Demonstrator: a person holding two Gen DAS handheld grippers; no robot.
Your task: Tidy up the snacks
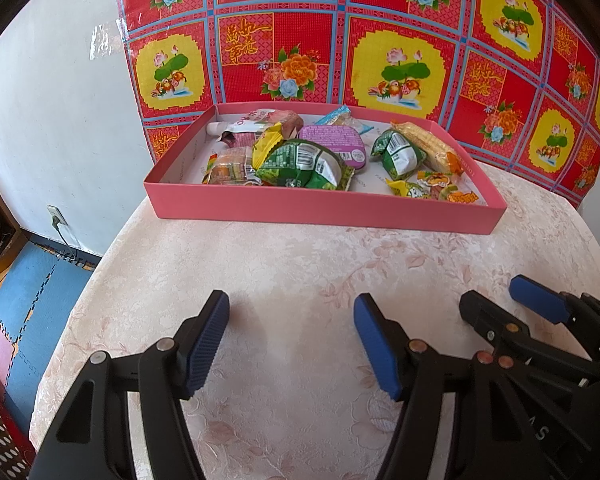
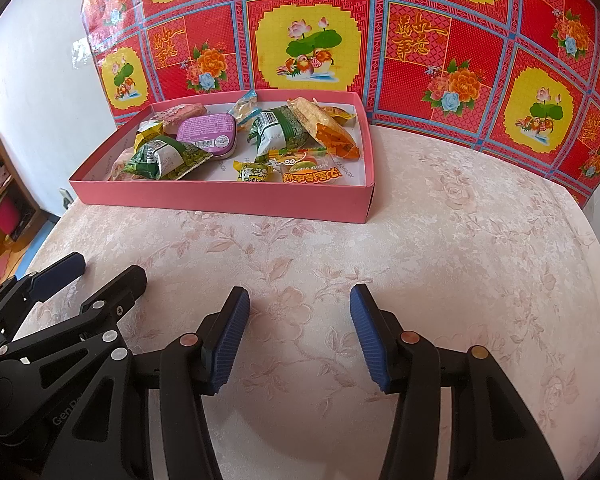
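Observation:
A shallow pink box (image 1: 324, 210) (image 2: 220, 200) stands at the far side of the table and holds several wrapped snacks. Among them are green packets (image 1: 300, 164) (image 2: 168, 158), a purple tin (image 1: 334, 146) (image 2: 206, 130), an orange-and-yellow wafer pack (image 1: 424, 144) (image 2: 326, 128) and small candies (image 1: 448, 190) (image 2: 308, 170). My left gripper (image 1: 292, 308) hovers open over bare tablecloth well short of the box, nothing between its blue pads. My right gripper (image 2: 300, 300) (image 1: 496, 296) stands open beside it, to the right, also holding nothing.
The table (image 2: 460, 240) wears a pale floral cloth and curves away at left and right. A red and yellow patterned sheet (image 1: 380, 40) stands right behind the box. Left of the table the floor has blue foam mats (image 1: 28, 296), with a shelf (image 2: 0, 188) by the wall.

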